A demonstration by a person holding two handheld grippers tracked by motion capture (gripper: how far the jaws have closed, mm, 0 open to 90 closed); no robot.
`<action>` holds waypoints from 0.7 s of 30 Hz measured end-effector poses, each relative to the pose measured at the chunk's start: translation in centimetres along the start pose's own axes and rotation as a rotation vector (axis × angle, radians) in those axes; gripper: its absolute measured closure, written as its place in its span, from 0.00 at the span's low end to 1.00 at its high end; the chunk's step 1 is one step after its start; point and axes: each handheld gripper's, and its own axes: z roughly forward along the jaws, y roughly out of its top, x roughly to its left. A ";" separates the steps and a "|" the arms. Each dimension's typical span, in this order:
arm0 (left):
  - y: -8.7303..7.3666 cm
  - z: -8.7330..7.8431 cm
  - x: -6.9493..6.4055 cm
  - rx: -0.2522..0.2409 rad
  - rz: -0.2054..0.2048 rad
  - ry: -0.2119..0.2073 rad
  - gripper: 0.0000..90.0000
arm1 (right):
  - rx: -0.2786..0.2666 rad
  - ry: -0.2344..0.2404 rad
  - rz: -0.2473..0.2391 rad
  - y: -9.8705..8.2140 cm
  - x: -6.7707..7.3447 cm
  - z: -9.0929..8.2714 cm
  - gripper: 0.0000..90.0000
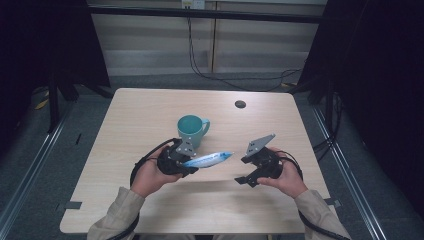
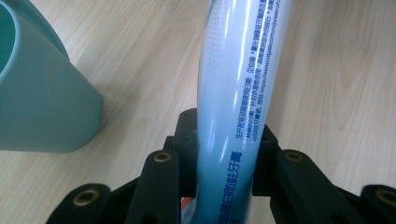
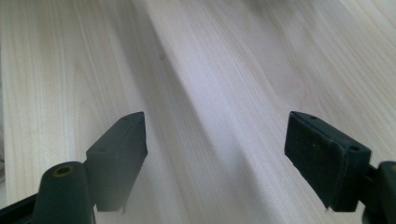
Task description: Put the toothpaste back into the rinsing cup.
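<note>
Between the two black jaws of the left gripper point(image 2: 224, 163) a toothpaste tube point(image 2: 233, 93) is clamped near one end, its white and pale-blue body with blue print running up and away from the jaws in the left gripper view. Seen from the high view, the tube point(image 1: 207, 160) is held off the table point(image 1: 150, 110), roughly level, its free end pointing toward the right gripper point(image 1: 248, 178). Just beside the left gripper, on its far side, a teal mug point(image 1: 191, 129) stands upright with its mouth open and nothing visible inside; its wall is seen close to the jaws in the left gripper view point(image 2: 42, 93).

The right gripper's jaws are spread wide with nothing between them point(image 3: 215, 154), only bare wood being seen past them. It is held near the tube's free end but apart from it.

The pick-up can be judged as done: the tube is lifted and firmly grasped. What is left is judged to be the placing, most likely into the mug, or a handover to the empty right gripper; neither has been started, as far as can be seen.
</note>
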 end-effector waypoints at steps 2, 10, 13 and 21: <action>0.0 0.1 -0.1 -0.004 -0.007 0.000 0.79 | -0.001 0.002 0.001 0.1 0.0 0.2 0.23; -0.1 0.5 -0.3 -0.021 -0.019 -0.018 0.79 | -0.038 0.019 -0.020 1.1 0.4 0.5 0.26; -0.2 0.7 -0.3 -0.022 -0.014 -0.032 0.79 | -0.059 0.016 -0.042 1.7 0.5 0.5 0.27; -0.2 0.8 -0.2 -0.017 -0.010 -0.045 0.79 | -0.103 -0.011 -0.098 3.1 0.2 -0.8 0.31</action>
